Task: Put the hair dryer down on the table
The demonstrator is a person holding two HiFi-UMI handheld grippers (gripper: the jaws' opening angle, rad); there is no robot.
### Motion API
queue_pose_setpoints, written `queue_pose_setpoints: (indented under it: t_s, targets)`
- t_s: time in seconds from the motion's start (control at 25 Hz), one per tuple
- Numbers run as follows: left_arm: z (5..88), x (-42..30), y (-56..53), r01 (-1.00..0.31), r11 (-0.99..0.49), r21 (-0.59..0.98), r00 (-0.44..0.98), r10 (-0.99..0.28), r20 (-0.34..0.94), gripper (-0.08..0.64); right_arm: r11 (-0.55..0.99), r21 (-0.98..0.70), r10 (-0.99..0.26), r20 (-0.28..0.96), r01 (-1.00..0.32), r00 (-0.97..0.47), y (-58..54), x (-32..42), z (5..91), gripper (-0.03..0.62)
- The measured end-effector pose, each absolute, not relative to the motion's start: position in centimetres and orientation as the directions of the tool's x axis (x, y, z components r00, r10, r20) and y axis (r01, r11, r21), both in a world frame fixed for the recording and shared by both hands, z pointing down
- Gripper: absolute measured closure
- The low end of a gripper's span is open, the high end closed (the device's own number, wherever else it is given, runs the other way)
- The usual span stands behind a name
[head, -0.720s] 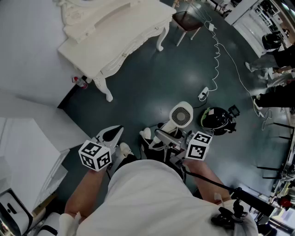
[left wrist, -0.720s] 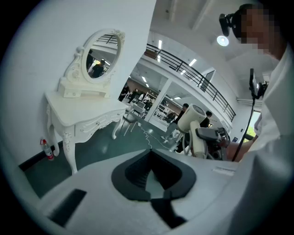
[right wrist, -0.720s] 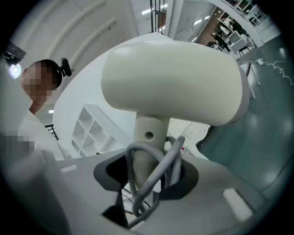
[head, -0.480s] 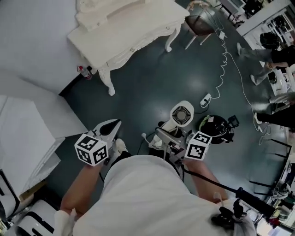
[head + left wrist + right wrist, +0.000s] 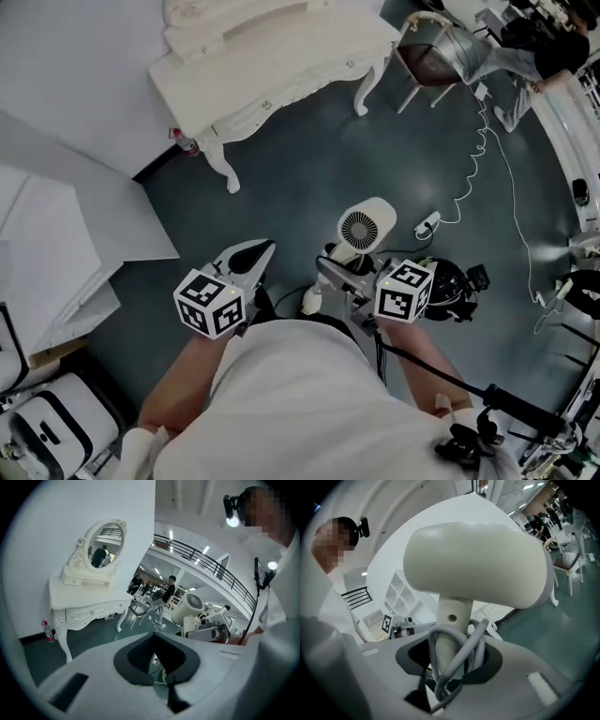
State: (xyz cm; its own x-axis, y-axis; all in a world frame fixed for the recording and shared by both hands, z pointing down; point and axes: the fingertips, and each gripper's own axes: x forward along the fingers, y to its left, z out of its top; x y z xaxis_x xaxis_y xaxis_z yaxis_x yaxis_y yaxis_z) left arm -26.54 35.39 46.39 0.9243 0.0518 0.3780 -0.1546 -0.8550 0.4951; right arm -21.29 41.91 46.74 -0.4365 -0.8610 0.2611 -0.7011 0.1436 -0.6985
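Observation:
A cream hair dryer [image 5: 361, 225] with a round rear grille is held up over the dark floor. My right gripper [image 5: 342, 274] is shut on its handle [image 5: 451, 620], with the grey cord looped around the handle between the jaws. The dryer's body [image 5: 478, 564] fills the right gripper view. My left gripper [image 5: 246, 259] hangs beside it to the left, its jaws together and nothing in them; the left gripper view shows the dryer [image 5: 190, 606] off to its right. The white dressing table [image 5: 272, 56] stands ahead, its oval mirror [image 5: 103, 550] against the wall.
A chair [image 5: 427, 58] stands right of the table. A white cable and power strip [image 5: 427, 223] trail across the floor. A black helmet-like object [image 5: 452, 277] lies under my right arm. A small bottle [image 5: 185, 142] stands by the table leg. White panels [image 5: 66, 234] lean at left.
The head view has swung, so the dressing table sits more to the centre. Both grippers have shifted slightly right and up, the dryer still gripped.

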Motion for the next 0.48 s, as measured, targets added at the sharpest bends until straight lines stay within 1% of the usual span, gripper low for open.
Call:
queue_pose_setpoints:
  t_s: [0.2, 0.48]
  targets:
    - [46.5, -23.6, 35.6, -0.166, -0.86, 0.482, 0.918, 0.044, 0.394, 0.563, 0.132, -0.69, -0.85, 0.291, -0.712, -0.44, 41.0, -17.1, 47.7, 0.434]
    - [47.6, -18.7, 28.9, -0.138, -0.867, 0.479, 0.917, 0.071, 0.394, 0.563, 0.119, -0.674, -0.873, 0.279, -0.729, -0.401, 34.6, -9.8, 46.4, 0.435]
